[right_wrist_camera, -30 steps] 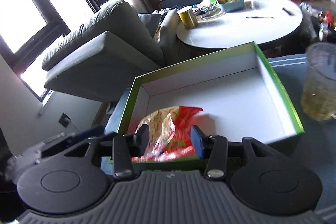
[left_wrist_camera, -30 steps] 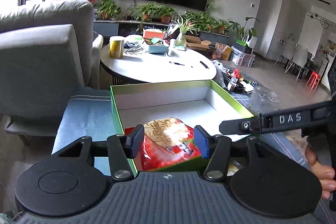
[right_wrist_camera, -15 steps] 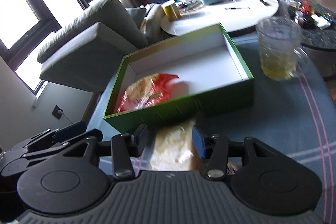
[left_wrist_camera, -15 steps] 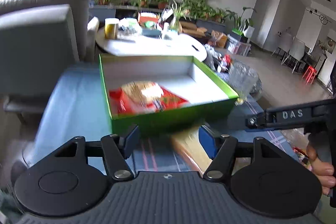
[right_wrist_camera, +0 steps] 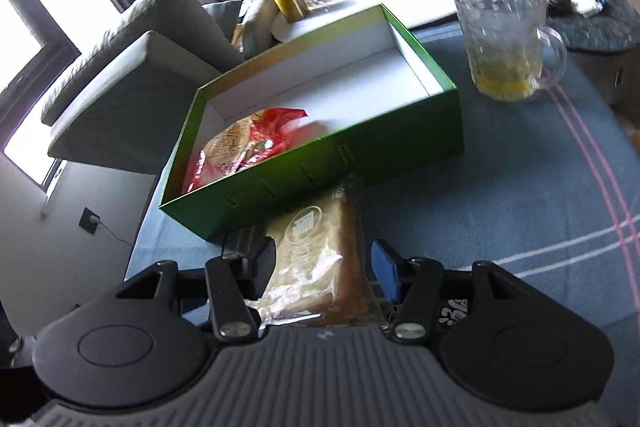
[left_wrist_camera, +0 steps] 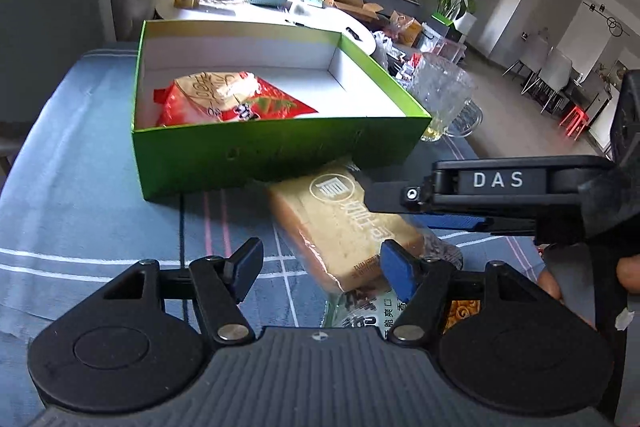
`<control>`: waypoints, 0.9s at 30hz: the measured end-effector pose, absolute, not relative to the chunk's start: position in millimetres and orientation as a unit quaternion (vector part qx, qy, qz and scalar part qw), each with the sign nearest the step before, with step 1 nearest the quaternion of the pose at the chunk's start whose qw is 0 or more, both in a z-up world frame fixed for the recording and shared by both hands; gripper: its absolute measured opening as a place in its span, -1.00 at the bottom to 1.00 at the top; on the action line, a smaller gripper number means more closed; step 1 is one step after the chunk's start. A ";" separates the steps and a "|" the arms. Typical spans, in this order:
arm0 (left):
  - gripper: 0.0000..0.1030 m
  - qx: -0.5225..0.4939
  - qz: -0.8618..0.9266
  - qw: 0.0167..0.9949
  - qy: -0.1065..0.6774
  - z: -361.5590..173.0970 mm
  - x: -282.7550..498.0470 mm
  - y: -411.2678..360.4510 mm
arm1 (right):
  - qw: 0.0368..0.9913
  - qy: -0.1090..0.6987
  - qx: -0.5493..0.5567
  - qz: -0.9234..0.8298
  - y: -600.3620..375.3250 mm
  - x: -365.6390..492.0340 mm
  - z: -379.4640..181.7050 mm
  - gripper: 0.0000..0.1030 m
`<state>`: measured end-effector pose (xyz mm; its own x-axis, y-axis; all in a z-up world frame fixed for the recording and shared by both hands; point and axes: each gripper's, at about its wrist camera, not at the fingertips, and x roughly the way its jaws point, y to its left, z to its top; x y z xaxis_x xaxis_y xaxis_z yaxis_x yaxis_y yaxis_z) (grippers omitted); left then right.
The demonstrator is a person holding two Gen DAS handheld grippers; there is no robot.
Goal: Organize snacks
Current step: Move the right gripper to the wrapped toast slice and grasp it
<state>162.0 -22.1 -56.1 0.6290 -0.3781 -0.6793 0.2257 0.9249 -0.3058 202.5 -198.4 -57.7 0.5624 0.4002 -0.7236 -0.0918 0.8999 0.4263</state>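
Observation:
A green box (left_wrist_camera: pixel 276 151) with a white inside stands on the blue cloth; it also shows in the right wrist view (right_wrist_camera: pixel 320 163). A red snack bag (left_wrist_camera: pixel 228 101) lies in its near left corner, seen too in the right wrist view (right_wrist_camera: pixel 240 147). A clear-wrapped bread loaf (left_wrist_camera: pixel 344 223) lies on the cloth just in front of the box. My right gripper (right_wrist_camera: pixel 324 267) is open with its fingers on either side of the bread (right_wrist_camera: pixel 316 259). My left gripper (left_wrist_camera: pixel 320 265) is open, with the bread's near end by its right finger. The right gripper's body (left_wrist_camera: pixel 500 187) reaches in from the right.
A glass mug (right_wrist_camera: pixel 504 39) with yellow liquid stands right of the box. More snack packets (left_wrist_camera: pixel 368 307) lie under my left gripper. A grey sofa (right_wrist_camera: pixel 132 67) and a cluttered white round table (left_wrist_camera: pixel 256 11) are behind the box.
Both grippers have pulled back from over the box and dropped toward the cloth. The red bag stays in the box. The right gripper's fingers now straddle the bread.

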 end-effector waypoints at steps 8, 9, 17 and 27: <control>0.24 -0.095 -0.177 0.892 0.404 -63.5 168.4 -31.3 | 0.853 0.461 0.192 0.152 -199.0 204.7 -66.5 0.28; 0.24 -0.095 -0.178 0.892 0.404 -63.0 168.2 -31.3 | 0.851 0.463 0.194 0.153 -198.8 204.9 -67.4 0.28; 0.20 -0.117 -0.200 0.887 0.399 -61.3 162.1 -29.0 | 0.854 0.459 0.174 0.175 -191.0 199.2 -66.4 0.24; 0.10 -0.097 -0.217 0.891 0.386 -55.1 142.4 -28.4 | 0.850 0.456 0.164 0.209 -178.7 184.2 -58.8 0.10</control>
